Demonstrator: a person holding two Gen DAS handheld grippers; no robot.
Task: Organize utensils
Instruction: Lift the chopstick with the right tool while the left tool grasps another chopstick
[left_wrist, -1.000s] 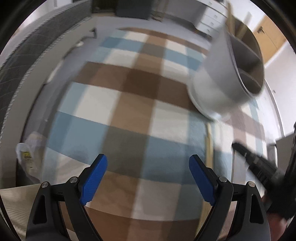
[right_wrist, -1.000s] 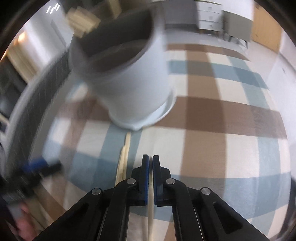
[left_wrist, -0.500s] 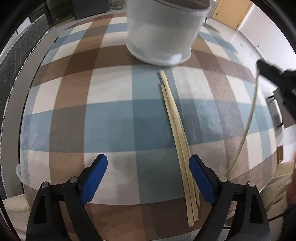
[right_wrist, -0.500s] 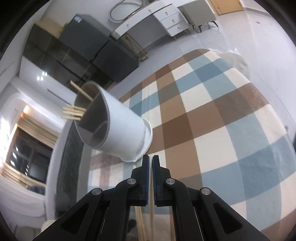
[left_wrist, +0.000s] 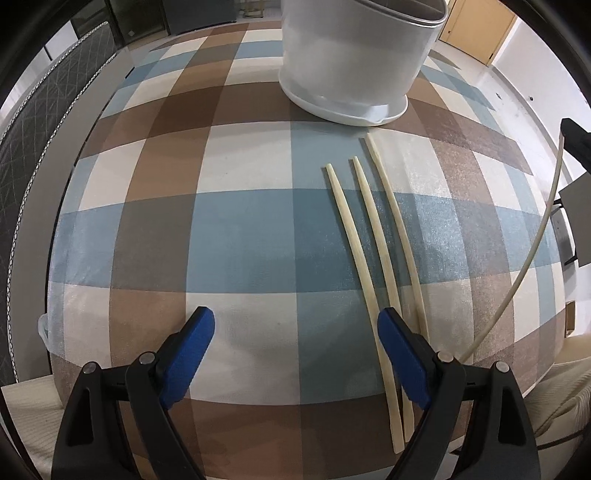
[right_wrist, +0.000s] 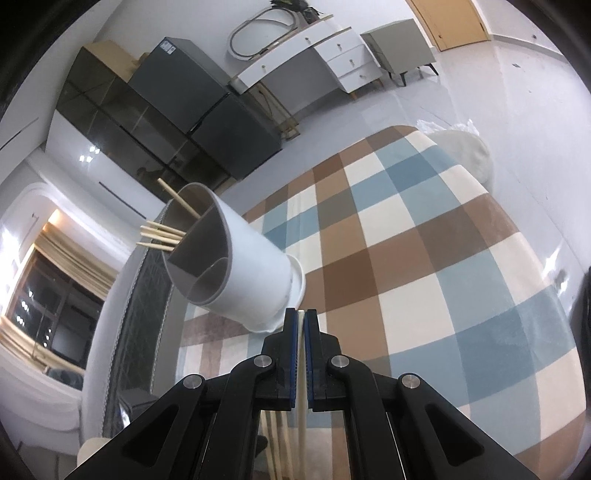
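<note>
Three pale chopsticks (left_wrist: 364, 236) lie side by side on the checked tablecloth (left_wrist: 236, 229), in front of a white utensil holder (left_wrist: 351, 59). My left gripper (left_wrist: 295, 317) hangs open above the cloth, its right pad (left_wrist: 400, 358) over the leftmost stick's near end, nothing between the jaws. My right gripper (right_wrist: 302, 314) is shut on one chopstick (right_wrist: 302, 369), lifted off the table and aimed toward the holder (right_wrist: 251, 273). Several chopsticks (right_wrist: 162, 234) stick out of the holder's back compartment. In the left wrist view that held chopstick (left_wrist: 532, 254) arcs up to the right gripper (left_wrist: 570, 136).
A grey patterned chair back (left_wrist: 33, 147) borders the table's left side. Dark cabinets (right_wrist: 207, 96), a white dresser (right_wrist: 317, 55) and a grey armchair (right_wrist: 399, 44) stand across the room. A white cushion (right_wrist: 465, 147) sits past the table's far corner.
My left gripper has swung round and sunk toward the three loose chopsticks. My right gripper has risen from the cloth with its chopstick and rolled.
</note>
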